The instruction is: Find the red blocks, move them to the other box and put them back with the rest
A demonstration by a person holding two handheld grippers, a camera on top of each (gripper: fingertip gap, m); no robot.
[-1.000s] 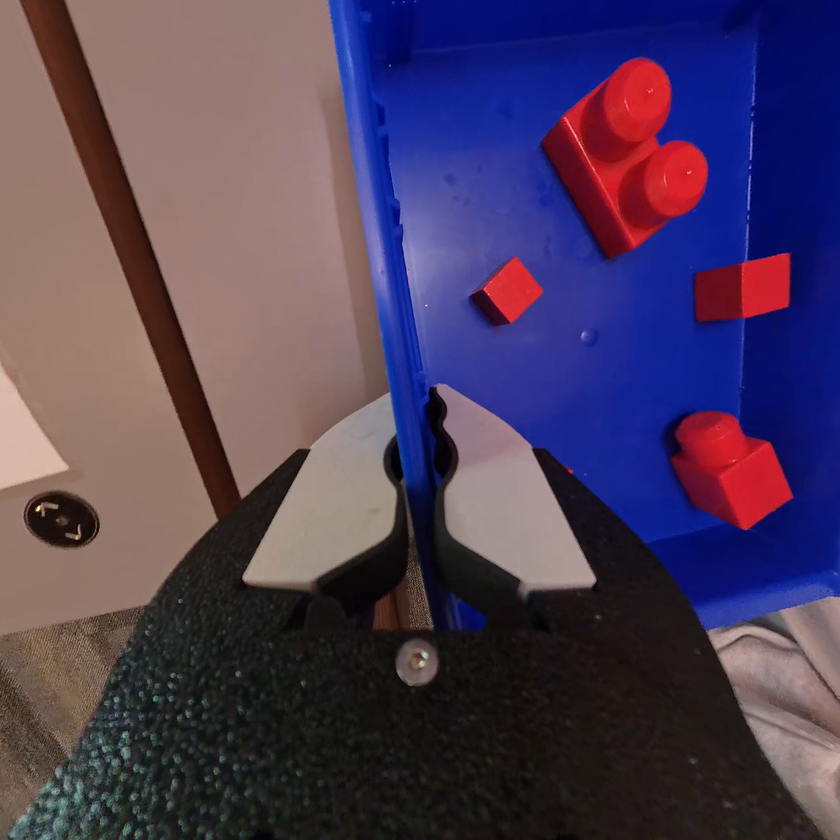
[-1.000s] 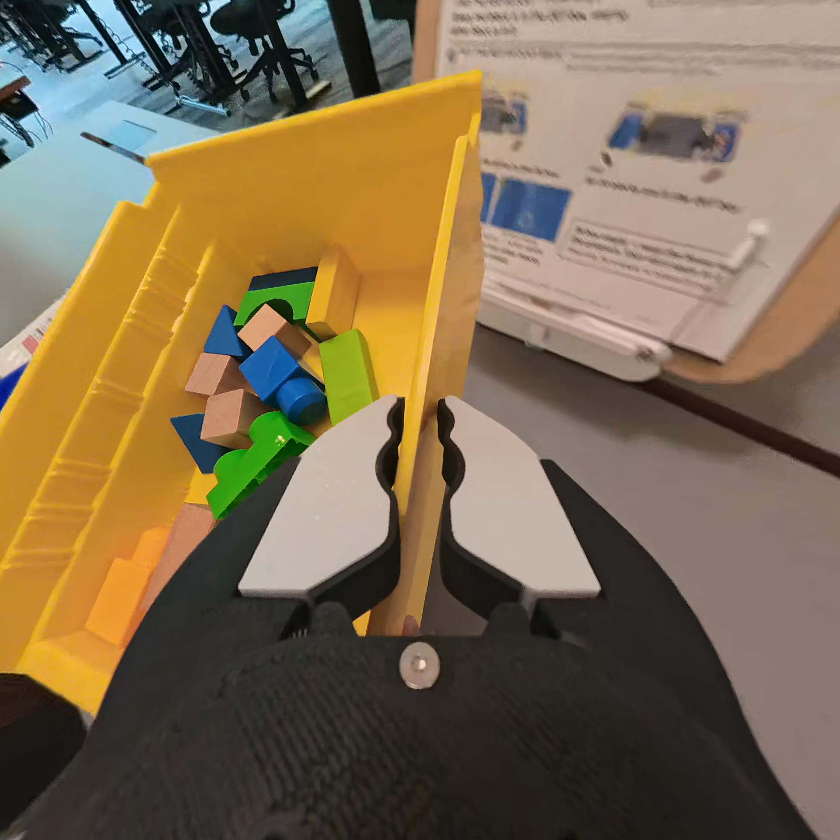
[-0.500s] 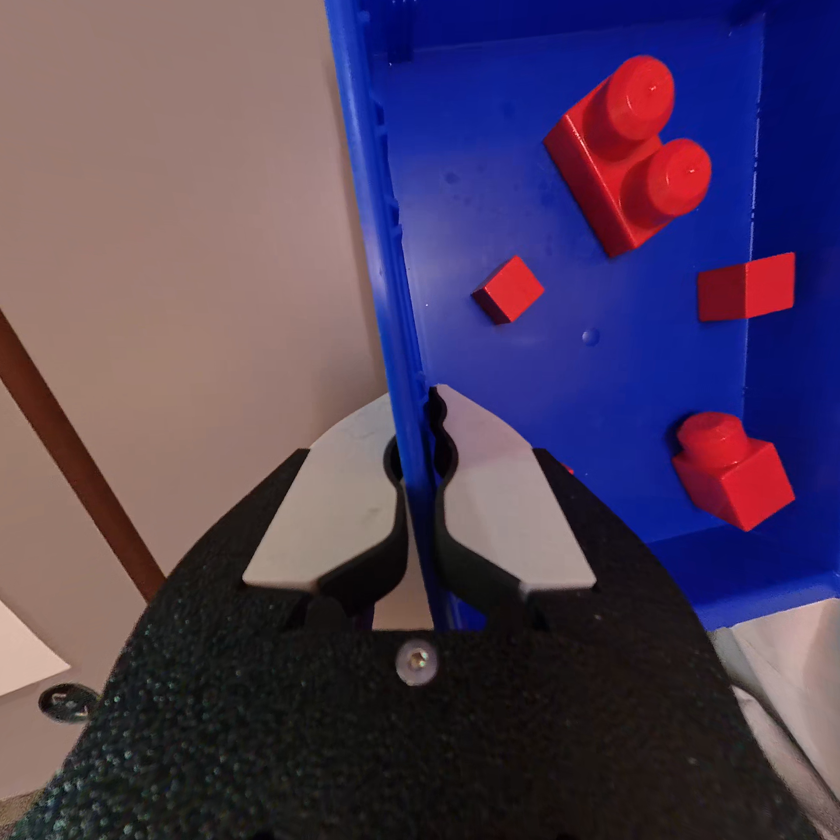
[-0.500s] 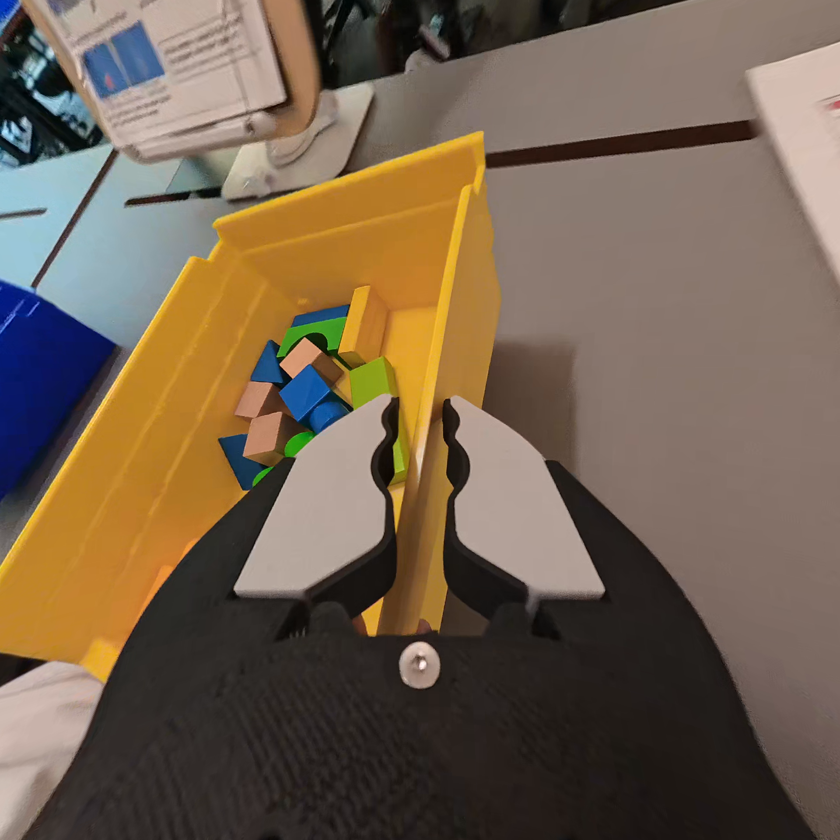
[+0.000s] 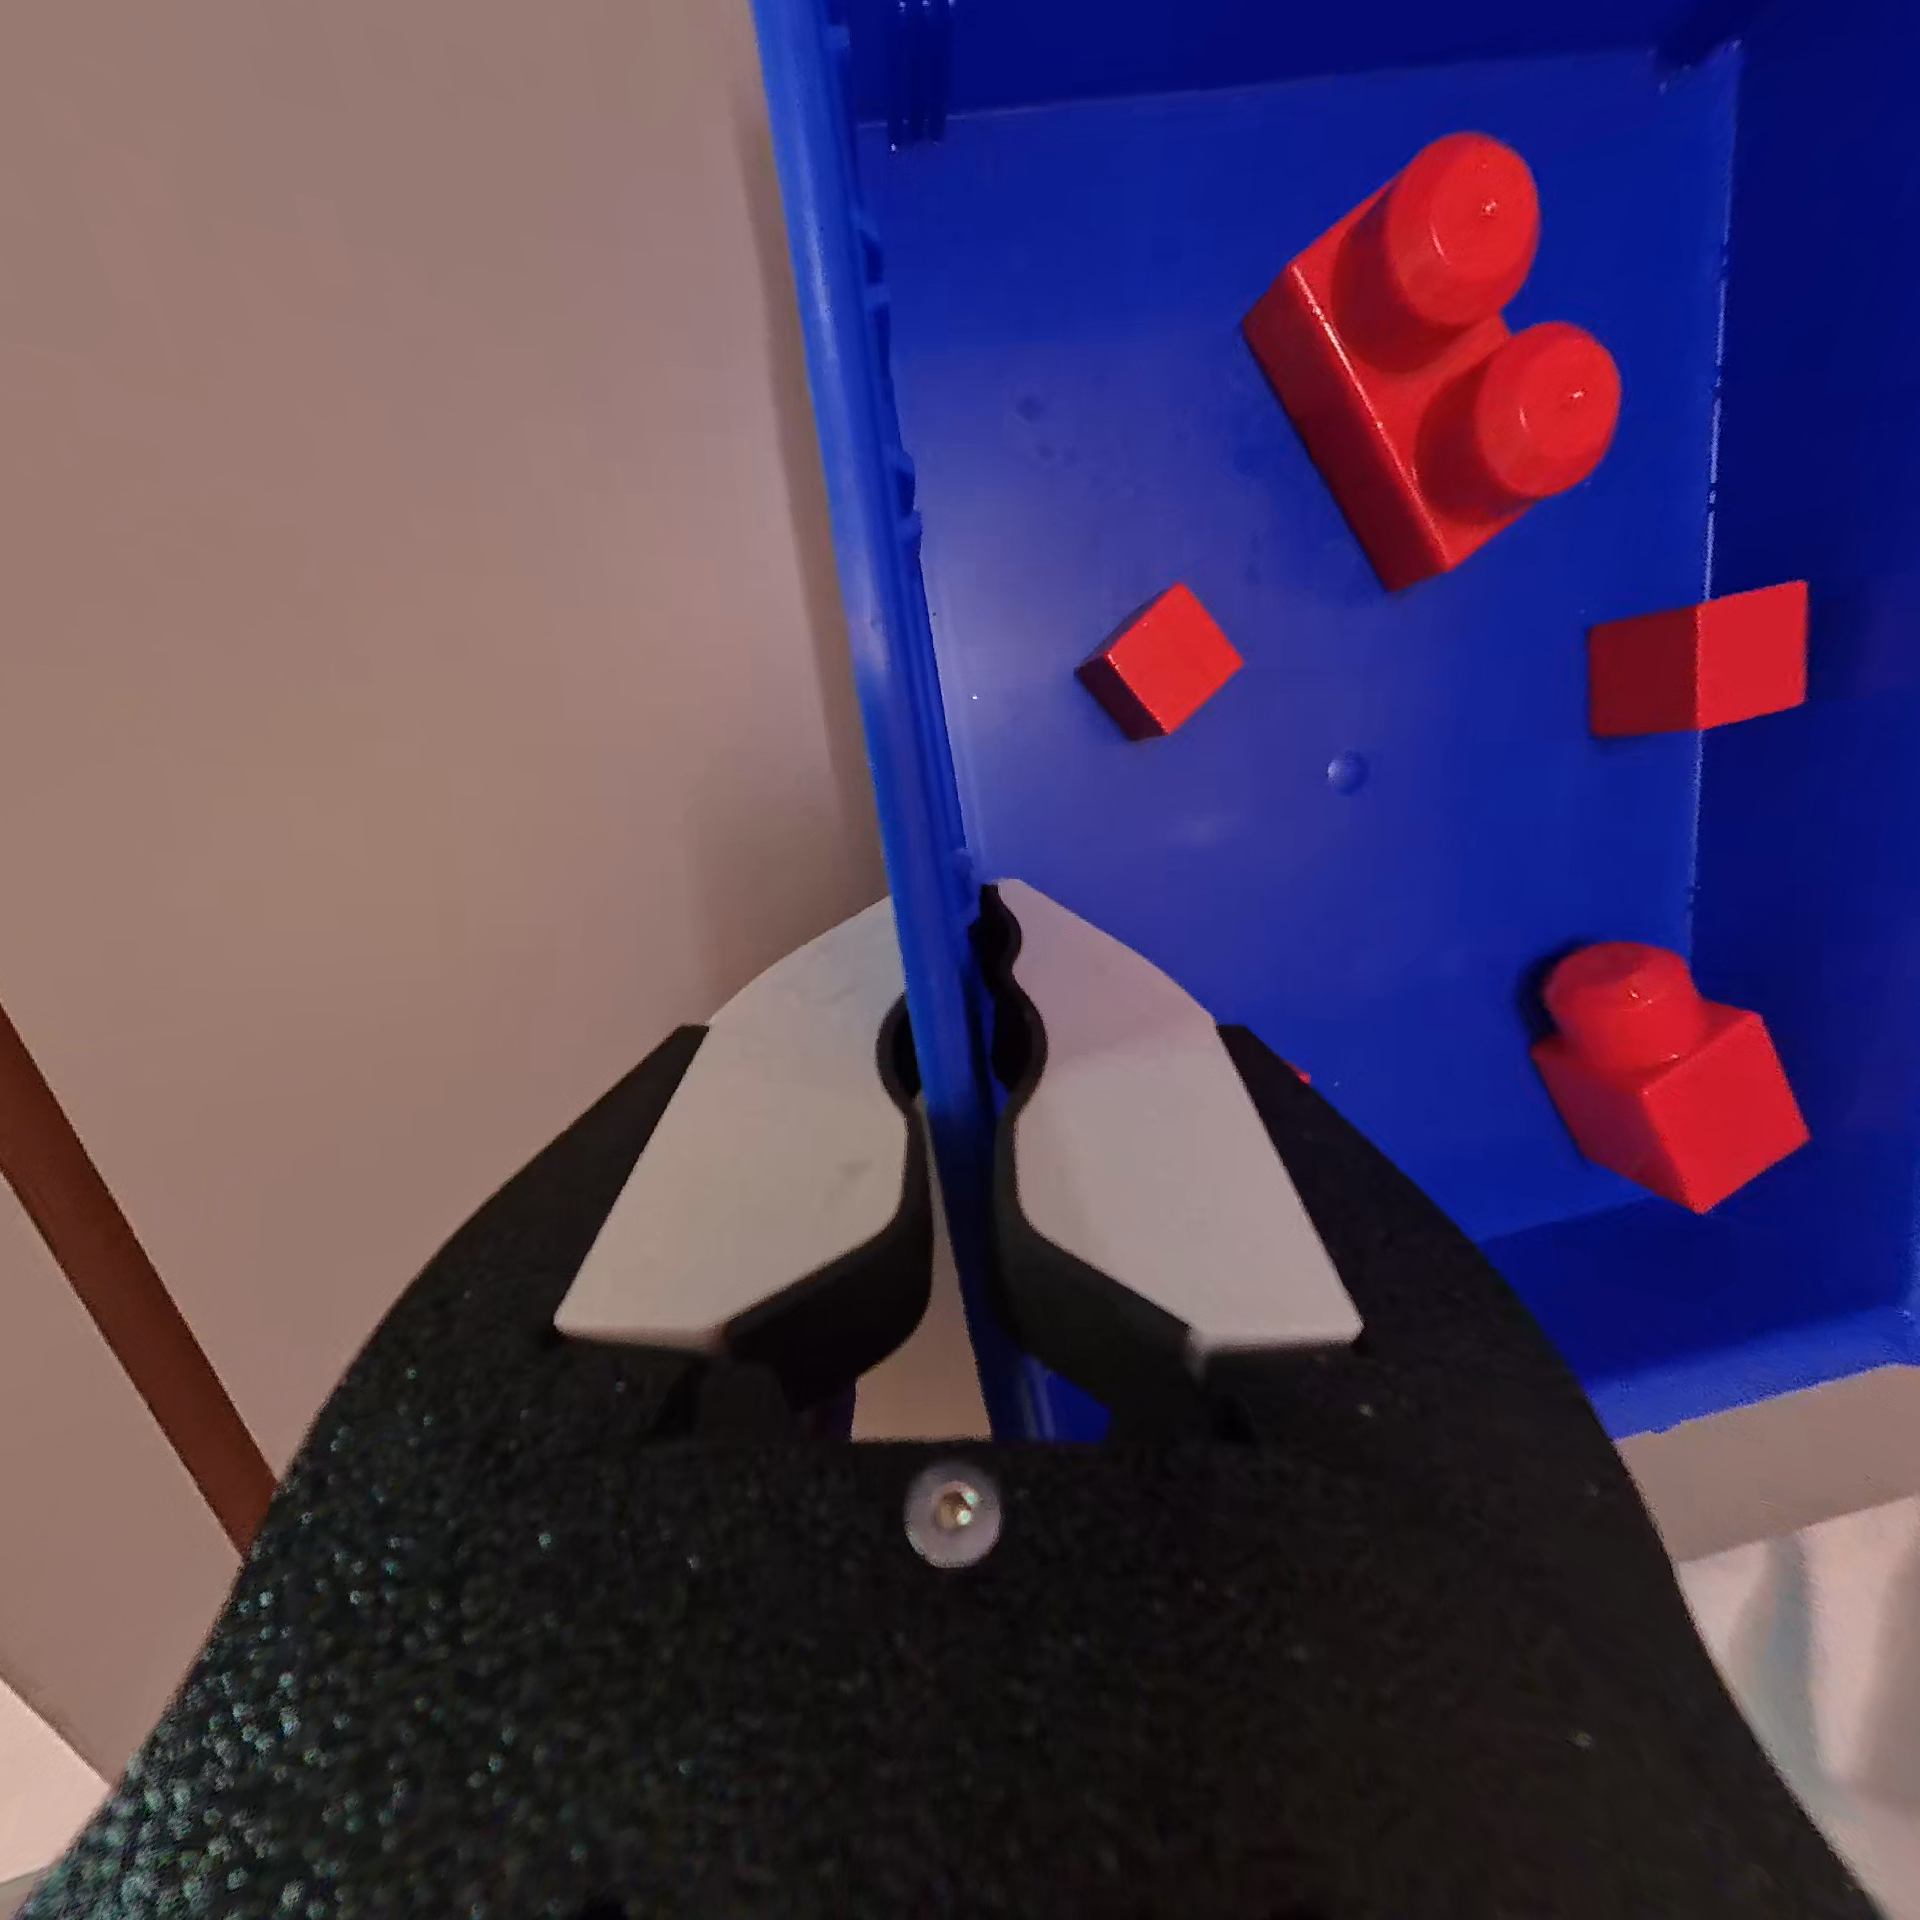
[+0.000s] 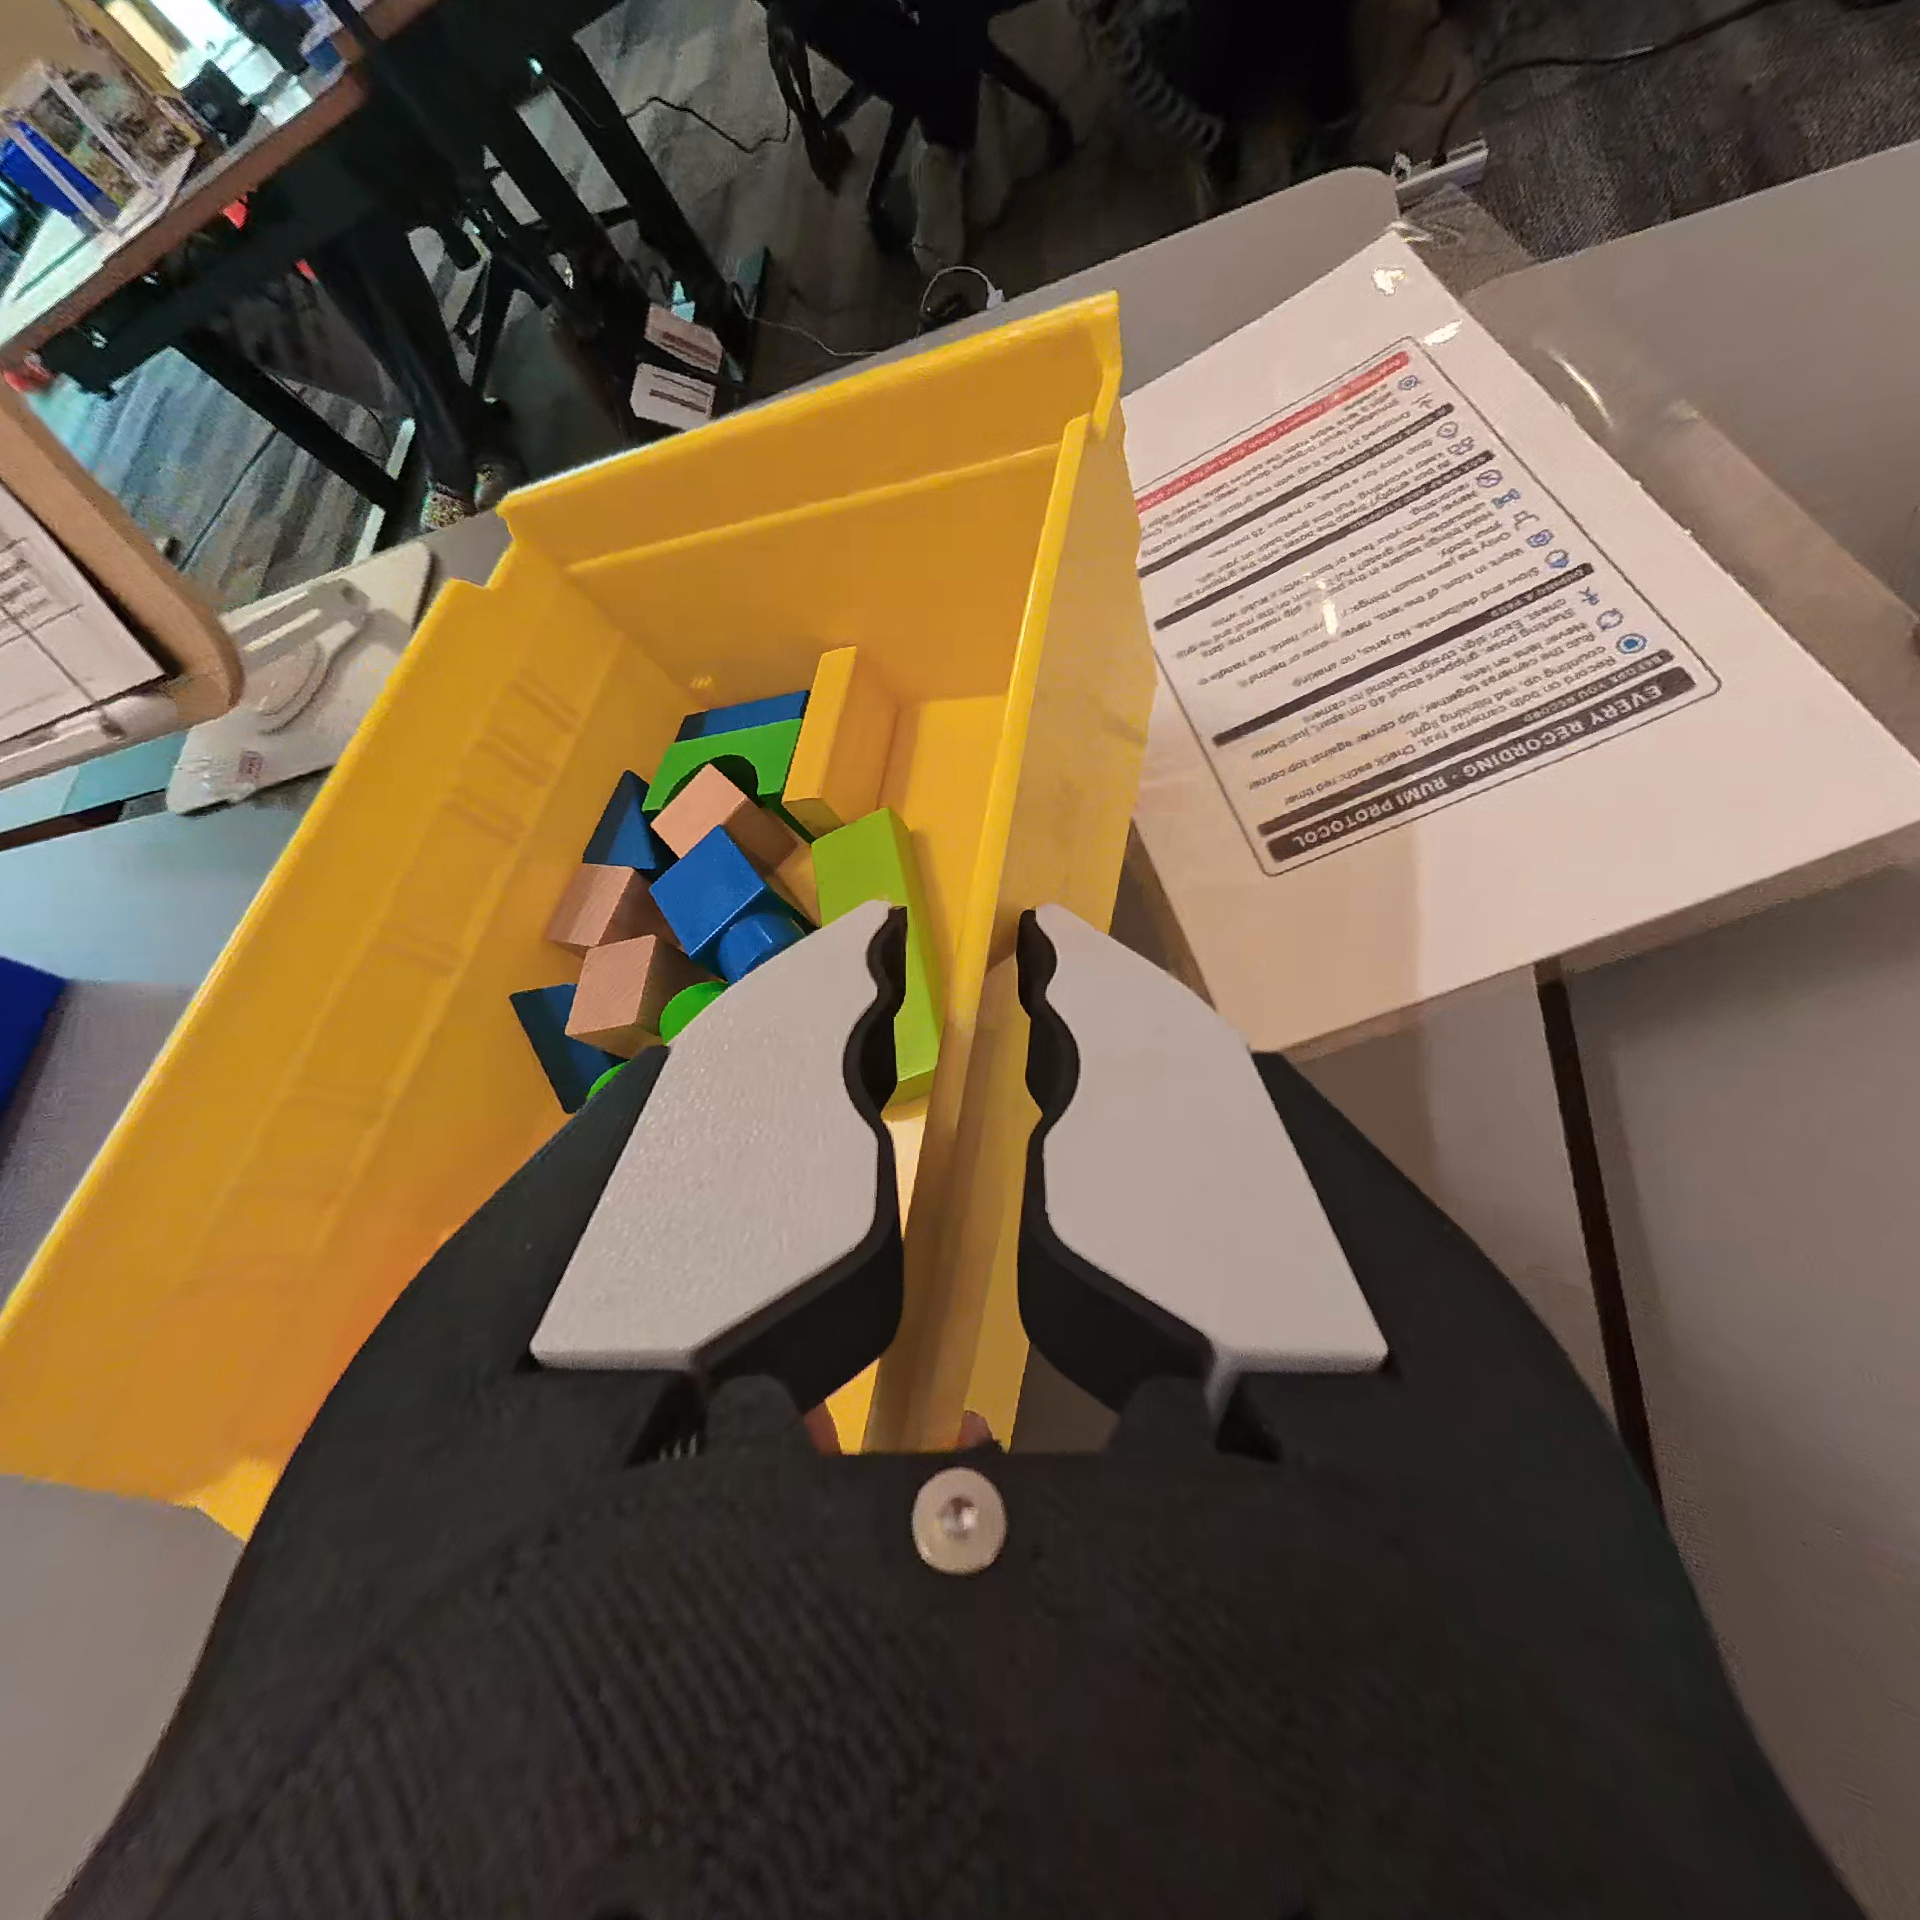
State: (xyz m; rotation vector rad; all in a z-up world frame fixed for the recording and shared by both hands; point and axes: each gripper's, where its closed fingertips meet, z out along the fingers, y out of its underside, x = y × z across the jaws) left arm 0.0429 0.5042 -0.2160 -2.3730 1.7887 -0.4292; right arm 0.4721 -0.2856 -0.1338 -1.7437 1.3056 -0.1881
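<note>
Blue bin (image 5: 1351, 831) wall is clamped by left gripper (image 5: 951, 935), red blocks (image 5: 1434, 353) scattered inside at 1–3 o'clock; yellow bin (image 6: 727, 582) wall is straddled loosely by released right gripper (image 6: 956, 935).

I see printed writing and small blue icons on a white laminated sheet (image 6: 1507, 665) lying on the tabletop (image 6: 1745, 1143).

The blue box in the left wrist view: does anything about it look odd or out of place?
Yes. The blue box is clamped by its side wall in the left gripper jaws, and we look straight onto its floor, where the red blocks lie scattered. It seems tipped up.
</note>
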